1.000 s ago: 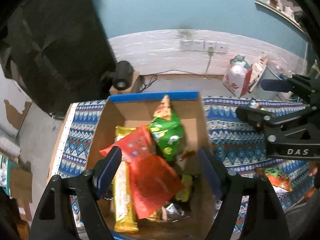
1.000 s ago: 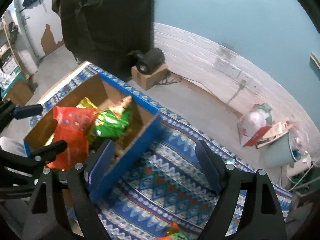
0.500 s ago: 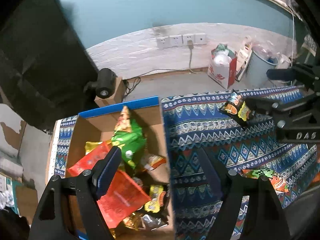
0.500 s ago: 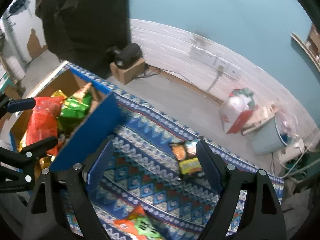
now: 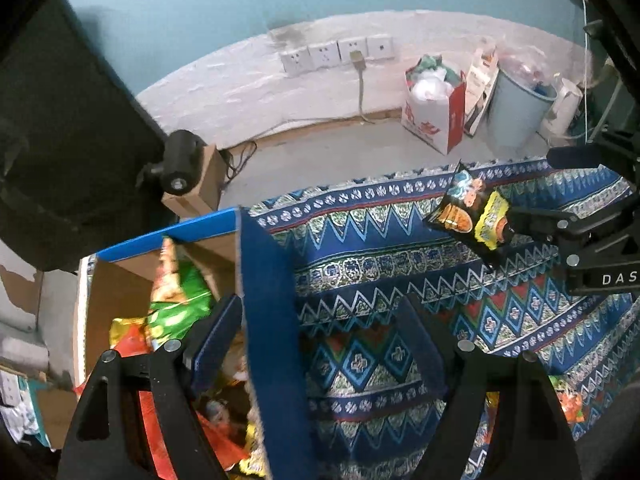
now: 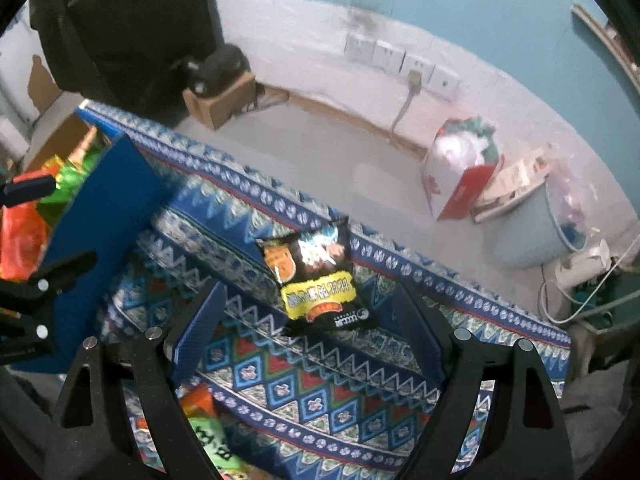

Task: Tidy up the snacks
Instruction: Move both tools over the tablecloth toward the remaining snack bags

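Right wrist view, your right claw (image 6: 308, 320) spread wide, black snack bag (image 6: 314, 276) lying between its fingers on the cloth (image 6: 280, 384), box (image 6: 96, 216) at 9 o'clock, your left claw (image 5: 320, 344) spread, straddling the box wall.

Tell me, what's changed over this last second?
Both grippers swung right, away from the cardboard box toward the patterned cloth. The right gripper now frames the black-and-yellow snack bag, not yet gripped. Both jaws stayed open; the boxed snacks stayed put.
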### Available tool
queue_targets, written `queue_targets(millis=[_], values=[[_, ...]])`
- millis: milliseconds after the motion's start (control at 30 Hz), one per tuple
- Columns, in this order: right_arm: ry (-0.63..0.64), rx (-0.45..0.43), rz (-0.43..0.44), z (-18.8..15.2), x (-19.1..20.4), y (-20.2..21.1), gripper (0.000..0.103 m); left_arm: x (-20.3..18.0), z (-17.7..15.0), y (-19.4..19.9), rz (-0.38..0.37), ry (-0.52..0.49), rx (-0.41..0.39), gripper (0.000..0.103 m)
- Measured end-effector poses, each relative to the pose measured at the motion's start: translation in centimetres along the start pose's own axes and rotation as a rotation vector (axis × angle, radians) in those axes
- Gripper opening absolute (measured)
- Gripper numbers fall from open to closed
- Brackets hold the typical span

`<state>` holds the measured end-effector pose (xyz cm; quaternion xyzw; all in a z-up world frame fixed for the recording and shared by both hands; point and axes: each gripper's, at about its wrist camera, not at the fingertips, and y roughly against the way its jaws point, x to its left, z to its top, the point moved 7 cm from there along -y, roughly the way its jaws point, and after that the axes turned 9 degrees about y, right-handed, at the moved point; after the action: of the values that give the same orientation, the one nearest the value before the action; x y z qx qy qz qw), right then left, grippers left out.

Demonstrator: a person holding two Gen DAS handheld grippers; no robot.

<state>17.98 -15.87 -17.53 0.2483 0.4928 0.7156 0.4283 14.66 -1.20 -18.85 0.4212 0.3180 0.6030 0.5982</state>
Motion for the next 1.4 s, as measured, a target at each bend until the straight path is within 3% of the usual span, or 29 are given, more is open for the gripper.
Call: queue_targets(millis=[433, 800, 867, 967, 1033, 1400], values=[[0.023, 0.107, 0.055, -0.8, -1.2, -7.8, 0.084, -2.0, 0.6, -5.3, 0.002, -0.03, 0.083, 0.082], [0.078, 0.15, 0.013, -1.1, -1.0, -11.1, 0.084, -2.9, 0.2, -6.1, 0.027, -0.079, 0.09, 0.084], [0.076, 0.162, 0.009, -1.3, -1.1, -11.5, 0.084, -3.0, 0.2, -6.1, 0.025, -0.079, 0.091, 0.084], [0.056, 0.159, 0.009, -1.6, -1.2, -11.5, 0.074, -3.1, 0.0, -5.8, 0.008, -0.072, 0.094, 0.084], [0.047, 0.158, 0.003, -1.7, -1.5, -11.1, 0.061, -3.2, -0.3, -5.6, 0.005, -0.072, 0.097, 0.084], [0.001, 0.199, 0.045, -5.9, -2.4, -8.5, 0.06, -4.9, -2.6, -3.4, -0.029, -0.121, 0.114, 0.084]])
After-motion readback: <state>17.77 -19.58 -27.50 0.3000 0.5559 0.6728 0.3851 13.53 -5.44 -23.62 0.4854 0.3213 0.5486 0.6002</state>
